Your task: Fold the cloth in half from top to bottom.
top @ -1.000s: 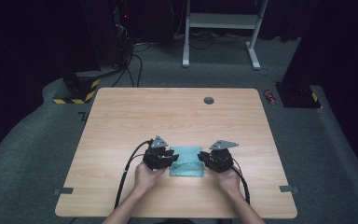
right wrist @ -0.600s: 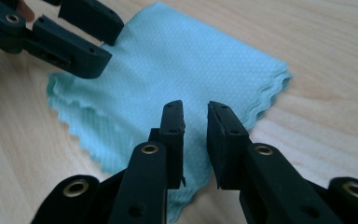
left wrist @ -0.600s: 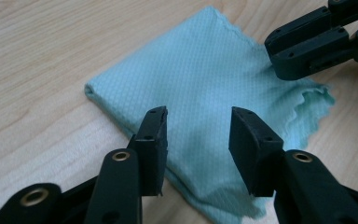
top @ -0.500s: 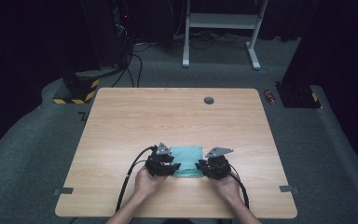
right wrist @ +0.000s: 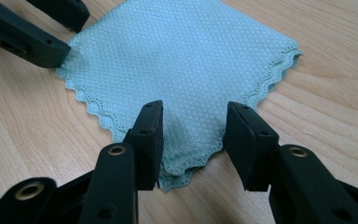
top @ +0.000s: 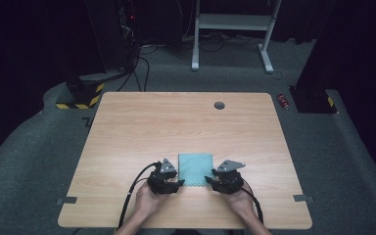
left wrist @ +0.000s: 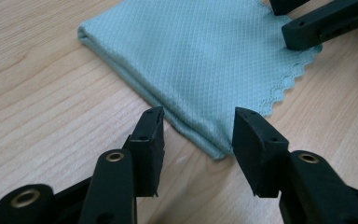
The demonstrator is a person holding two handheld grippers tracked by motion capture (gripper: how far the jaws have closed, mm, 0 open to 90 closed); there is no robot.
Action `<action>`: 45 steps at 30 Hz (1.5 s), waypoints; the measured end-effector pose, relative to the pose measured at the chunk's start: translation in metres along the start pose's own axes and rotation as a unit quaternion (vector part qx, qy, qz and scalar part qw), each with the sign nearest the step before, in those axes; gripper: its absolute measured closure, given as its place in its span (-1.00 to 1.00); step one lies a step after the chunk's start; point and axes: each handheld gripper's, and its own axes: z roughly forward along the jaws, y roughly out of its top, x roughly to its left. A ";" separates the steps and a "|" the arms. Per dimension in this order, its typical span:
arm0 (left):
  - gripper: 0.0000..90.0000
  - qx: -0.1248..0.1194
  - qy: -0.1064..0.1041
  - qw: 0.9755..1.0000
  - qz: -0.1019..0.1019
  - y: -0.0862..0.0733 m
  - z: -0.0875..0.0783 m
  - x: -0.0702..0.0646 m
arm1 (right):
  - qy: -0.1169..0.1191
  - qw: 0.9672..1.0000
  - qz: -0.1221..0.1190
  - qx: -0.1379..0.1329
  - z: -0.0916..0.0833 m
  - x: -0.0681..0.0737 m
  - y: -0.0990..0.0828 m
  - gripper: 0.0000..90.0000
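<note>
One wooden table (top: 142, 132) takes up most of the high view, bare apart from a small dark round fitting (top: 219, 105) near its far edge and the work going on at the near edge. Beyond it, on the grey carpet, stand a white metal frame (top: 232, 22) and dark equipment with trailing cables.

On the table, a little right of centre and close to the near edge, lies a teal cloth (top: 195, 169), folded flat into a rough square. In the left gripper view its folded edge (left wrist: 135, 79) shows stacked layers; in the right gripper view the scalloped edges (right wrist: 279, 70) of the layers lie one on another.

The left gripper (left wrist: 198, 133) sits at the cloth's near left corner, its jaws spread apart with the corner lying between them, nothing pinched. The right gripper (right wrist: 193, 137) sits at the near right corner, jaws likewise spread and straddling the scalloped tip, not closed on it.

The risk from here, as I judge it, lies in the layers. If either pair of jaws closes too shallowly, it may catch only the top sheet, and lifting would peel the fold open instead of carrying the whole cloth. Closing unevenly, one side before the other, could drag the cloth sideways across the smooth wood and skew the fold.
</note>
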 end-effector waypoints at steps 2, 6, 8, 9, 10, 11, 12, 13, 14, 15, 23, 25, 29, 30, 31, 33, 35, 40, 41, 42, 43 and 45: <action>0.20 0.000 0.004 1.000 -0.002 -0.003 -0.003 0.000 | 0.000 1.000 0.000 0.001 -0.001 0.000 0.000 0.26; 0.19 0.002 0.009 1.000 -0.007 -0.007 -0.009 0.002 | -0.001 1.000 -0.003 -0.001 0.000 0.000 0.000 0.27; 0.20 -0.008 0.012 1.000 -0.009 -0.006 -0.011 0.004 | 0.000 1.000 -0.003 -0.003 -0.001 0.000 0.000 0.35; 0.20 -0.015 0.009 1.000 -0.015 -0.005 -0.012 0.004 | -0.001 1.000 -0.005 -0.005 -0.002 0.000 0.000 0.43; 0.20 -0.021 0.008 1.000 -0.017 -0.003 -0.013 0.005 | 0.001 1.000 -0.003 -0.007 -0.003 0.000 0.000 0.49; 0.20 -0.027 0.005 0.999 -0.022 0.000 -0.013 0.005 | 0.003 1.000 -0.002 -0.013 -0.004 -0.001 0.000 0.54; 0.20 -0.032 0.005 0.999 -0.023 0.002 -0.013 0.006 | 0.004 1.000 0.000 -0.016 -0.005 -0.002 0.001 0.59; 0.20 -0.034 0.004 0.999 -0.025 0.005 -0.011 0.006 | 0.005 1.000 0.004 -0.021 -0.006 -0.004 0.001 0.65; 0.21 -0.036 0.006 0.999 -0.024 0.008 -0.009 0.006 | 0.008 1.000 0.007 -0.025 -0.006 -0.005 0.001 0.71; 0.21 -0.040 0.006 0.999 -0.022 0.012 -0.006 0.006 | 0.009 1.000 0.006 -0.026 -0.006 -0.005 0.001 0.75; 0.21 -0.033 -0.002 0.999 -0.002 0.028 0.014 0.000 | 0.012 1.000 0.015 -0.019 -0.001 -0.007 0.002 0.86; 0.21 -0.024 0.003 1.000 0.002 0.027 0.016 0.000 | 0.013 1.000 0.016 -0.017 0.000 -0.008 0.001 0.86; 0.21 -0.010 0.014 1.000 0.010 0.023 0.018 0.004 | 0.014 1.000 0.012 -0.010 0.000 -0.008 0.000 0.85; 0.21 -0.008 0.012 1.000 0.009 0.021 0.018 0.006 | 0.014 1.000 0.011 -0.010 0.000 -0.008 0.000 0.84; 0.21 -0.008 0.014 1.000 0.008 0.020 0.017 0.007 | 0.015 1.000 0.012 -0.009 0.001 -0.008 0.000 0.84; 0.21 0.001 0.022 1.000 0.011 0.018 0.017 0.010 | 0.017 1.000 0.013 -0.009 0.001 -0.008 0.000 0.83; 0.19 -0.003 0.018 1.000 -0.001 0.015 0.014 0.014 | 0.018 1.000 0.010 -0.009 0.000 -0.008 0.000 0.81; 0.18 -0.020 0.018 1.000 -0.009 0.019 0.007 0.018 | 0.021 0.999 0.023 -0.021 -0.002 -0.011 0.004 0.80; 0.18 -0.027 0.016 0.999 -0.013 0.021 0.006 0.019 | 0.017 0.999 0.024 -0.022 -0.002 -0.013 0.007 0.81; 0.18 -0.032 0.015 0.999 -0.019 0.024 0.006 0.021 | 0.014 0.999 0.027 -0.024 -0.001 -0.014 0.010 0.81; 0.18 -0.033 0.020 0.999 -0.019 0.028 0.007 0.022 | 0.011 0.999 0.031 -0.027 -0.001 -0.016 0.014 0.82; 0.17 -0.041 0.026 0.999 -0.021 0.034 0.010 0.026 | 0.004 0.999 0.035 -0.033 0.002 -0.020 0.021 0.82</action>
